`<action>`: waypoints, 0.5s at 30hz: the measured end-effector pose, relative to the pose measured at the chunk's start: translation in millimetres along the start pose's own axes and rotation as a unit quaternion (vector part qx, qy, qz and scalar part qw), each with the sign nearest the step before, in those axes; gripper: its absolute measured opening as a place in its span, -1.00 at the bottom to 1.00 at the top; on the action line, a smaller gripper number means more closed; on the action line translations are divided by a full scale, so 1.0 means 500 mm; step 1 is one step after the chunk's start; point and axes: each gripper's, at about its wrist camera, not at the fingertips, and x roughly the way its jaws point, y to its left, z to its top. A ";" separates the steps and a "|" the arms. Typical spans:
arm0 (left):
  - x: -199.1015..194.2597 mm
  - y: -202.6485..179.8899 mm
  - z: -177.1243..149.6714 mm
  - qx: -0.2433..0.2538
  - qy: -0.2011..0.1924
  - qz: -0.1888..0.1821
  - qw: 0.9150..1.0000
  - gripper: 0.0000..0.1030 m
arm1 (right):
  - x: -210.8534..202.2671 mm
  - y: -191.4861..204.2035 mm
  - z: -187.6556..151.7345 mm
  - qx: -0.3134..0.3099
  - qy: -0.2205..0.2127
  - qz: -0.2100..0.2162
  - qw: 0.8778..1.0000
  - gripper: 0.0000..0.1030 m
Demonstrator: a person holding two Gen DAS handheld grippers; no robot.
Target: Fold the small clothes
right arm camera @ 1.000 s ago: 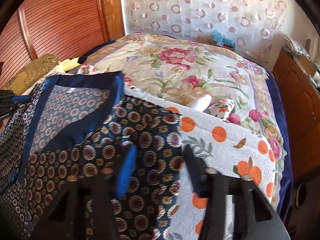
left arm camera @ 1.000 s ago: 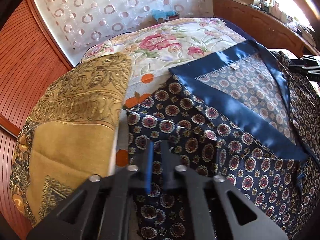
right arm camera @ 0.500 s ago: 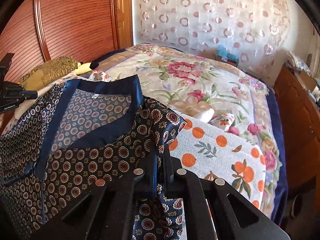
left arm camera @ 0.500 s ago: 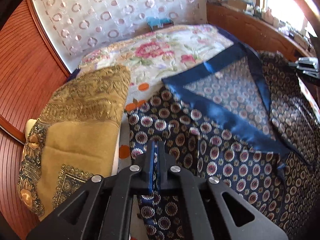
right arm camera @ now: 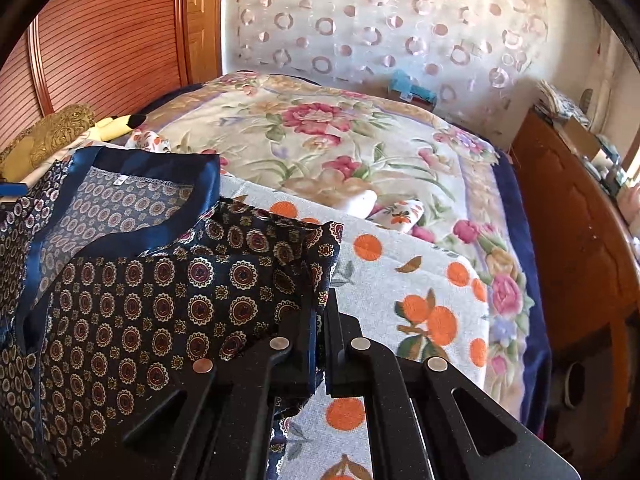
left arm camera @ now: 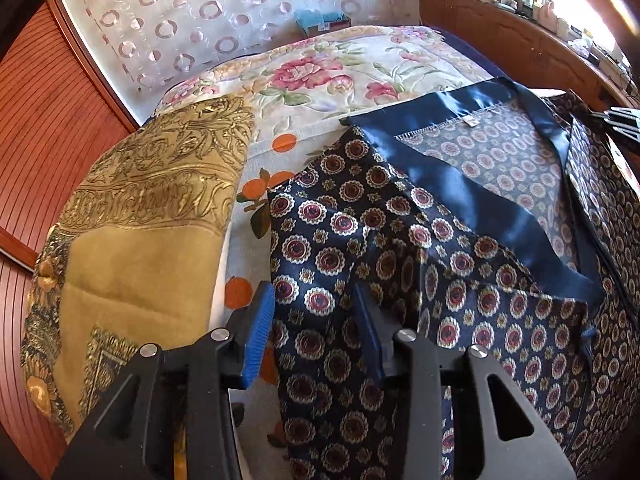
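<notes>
A small navy garment [left arm camera: 460,280] with a medallion print and a shiny blue neck band lies on a white cloth with oranges [left arm camera: 276,148]. My left gripper [left arm camera: 314,332] is open, its jaws straddling the garment's left shoulder edge. In the right wrist view the same garment [right arm camera: 160,292] lies to the left, collar toward the far side. My right gripper [right arm camera: 320,340] is shut on the garment's right shoulder edge, which bunches up at the jaws.
A gold patterned pillow [left arm camera: 132,248] lies left of the garment. The floral bedspread [right arm camera: 340,140] stretches beyond, with the orange-print cloth [right arm camera: 420,288] to the right. A wooden cabinet [right arm camera: 568,232] stands along the bed's right side, wooden panels [right arm camera: 100,40] at left.
My left gripper closed on the shoulder edge half a second ago and has now opened and let it go. My right gripper closed on the other shoulder and stays shut.
</notes>
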 end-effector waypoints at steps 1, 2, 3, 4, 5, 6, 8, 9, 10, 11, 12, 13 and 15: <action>0.002 0.002 0.001 -0.003 0.000 -0.001 1.000 -0.19 | 0.000 0.005 0.001 0.001 -0.001 0.008 1.000 -0.96; 0.003 0.006 0.003 -0.011 -0.003 -0.004 1.000 -0.19 | -0.001 0.008 0.003 0.005 -0.002 0.017 1.000 -0.96; 0.005 0.010 0.005 -0.018 -0.004 -0.007 1.000 -0.19 | 0.000 0.007 0.002 0.008 -0.006 0.029 1.000 -0.96; 0.007 0.015 0.006 -0.028 -0.005 -0.011 1.000 -0.19 | -0.003 0.002 0.000 0.010 -0.010 0.037 0.999 -0.96; 0.007 0.017 0.005 -0.033 -0.007 -0.013 0.999 -0.20 | -0.006 0.000 -0.001 0.010 -0.015 0.045 0.999 -0.96; 0.007 0.017 0.004 -0.036 -0.008 -0.014 0.999 -0.23 | -0.010 -0.003 -0.003 0.008 -0.020 0.056 0.998 -0.96; 0.008 0.018 0.003 -0.043 -0.010 -0.017 0.999 -0.31 | -0.019 0.000 -0.006 0.001 -0.030 0.072 0.997 -0.96; 0.008 0.020 0.003 -0.047 -0.009 -0.021 0.999 -0.39 | -0.021 -0.001 -0.007 -0.003 -0.034 0.074 0.997 -0.96; 0.009 0.021 0.003 -0.049 -0.009 -0.023 0.998 -0.50 | -0.023 -0.002 -0.008 -0.005 -0.037 0.076 0.996 -0.96; 0.009 0.020 0.003 -0.050 -0.009 -0.023 0.998 -0.57 | -0.023 0.000 -0.008 -0.005 -0.037 0.078 0.996 -0.95; 0.011 0.019 0.003 -0.049 -0.009 -0.027 0.998 -0.68 | -0.025 -0.001 -0.008 -0.006 -0.038 0.080 0.996 -0.91; 0.011 0.016 0.002 -0.047 -0.009 -0.031 0.998 -0.75 | -0.026 -0.002 -0.008 -0.006 -0.039 0.081 0.996 -0.89; 0.010 0.009 0.001 -0.040 -0.011 -0.031 0.999 -0.86 | -0.026 -0.005 -0.011 -0.007 -0.039 0.082 0.996 -0.89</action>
